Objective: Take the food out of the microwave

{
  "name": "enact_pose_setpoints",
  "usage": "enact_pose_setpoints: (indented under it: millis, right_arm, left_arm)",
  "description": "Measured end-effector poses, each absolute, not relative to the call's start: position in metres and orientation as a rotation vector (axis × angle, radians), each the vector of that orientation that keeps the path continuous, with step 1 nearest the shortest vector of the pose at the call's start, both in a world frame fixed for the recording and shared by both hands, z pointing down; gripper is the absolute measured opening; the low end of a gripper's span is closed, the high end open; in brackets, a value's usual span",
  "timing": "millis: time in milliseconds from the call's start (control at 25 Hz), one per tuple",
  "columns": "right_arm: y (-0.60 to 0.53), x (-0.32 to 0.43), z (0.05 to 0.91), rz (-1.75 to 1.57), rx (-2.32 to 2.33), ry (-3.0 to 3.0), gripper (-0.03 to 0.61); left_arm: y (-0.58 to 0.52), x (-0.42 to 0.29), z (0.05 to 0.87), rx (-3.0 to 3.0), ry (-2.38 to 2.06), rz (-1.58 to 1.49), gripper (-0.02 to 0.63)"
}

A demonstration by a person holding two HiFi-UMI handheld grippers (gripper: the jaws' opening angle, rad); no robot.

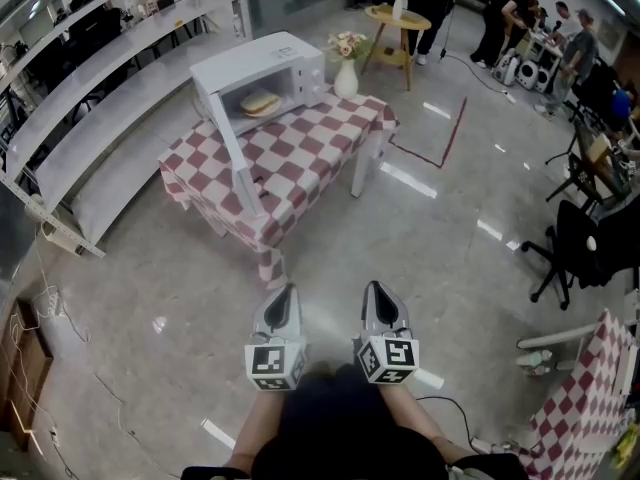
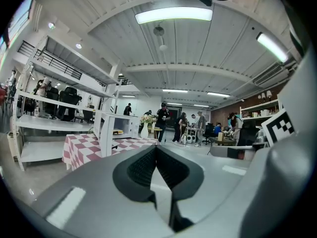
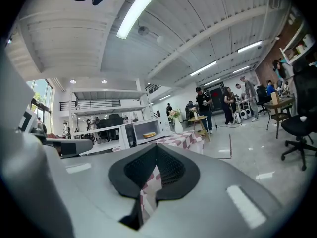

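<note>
A white microwave (image 1: 262, 76) stands at the far end of a table with a red-and-white checked cloth (image 1: 300, 163). Its door (image 1: 236, 164) hangs wide open toward me. Inside lies flat tan food (image 1: 260, 103) on a plate. My left gripper (image 1: 285, 292) and right gripper (image 1: 374, 288) are side by side over the floor, well short of the table, both shut with nothing between the jaws. In the left gripper view the microwave (image 2: 118, 125) and food (image 2: 117, 131) are far beyond the left gripper (image 2: 157, 148). The right gripper (image 3: 156, 148) points toward the microwave (image 3: 143, 130) and food (image 3: 149, 134).
A white vase of flowers (image 1: 346, 66) stands on the table beside the microwave. Long white shelving (image 1: 110, 118) runs along the left. A round yellow side table (image 1: 397, 30) and several people stand behind. A black office chair (image 1: 575, 248) is at the right.
</note>
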State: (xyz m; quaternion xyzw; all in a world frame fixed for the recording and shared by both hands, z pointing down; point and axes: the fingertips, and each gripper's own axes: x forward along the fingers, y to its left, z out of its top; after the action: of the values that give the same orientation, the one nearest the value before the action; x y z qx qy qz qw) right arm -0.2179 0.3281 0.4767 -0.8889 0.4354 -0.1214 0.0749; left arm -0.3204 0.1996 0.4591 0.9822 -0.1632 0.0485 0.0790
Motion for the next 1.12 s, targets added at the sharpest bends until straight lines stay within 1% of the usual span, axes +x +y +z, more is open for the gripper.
enact_pose_setpoints:
  millis: [640, 1120]
  right_arm:
    - [0.324, -0.229, 0.491, -0.4, -2.704, 1.249, 0.001]
    - [0.297, -0.204, 0.494, -0.411, -2.728, 1.288, 0.001]
  left_arm:
    - [0.185, -0.334, 0.475, 2.924, -0.458, 0.187, 0.009]
    - [0.154, -0.308, 0.474, 2.92, -0.485, 0.171, 0.009]
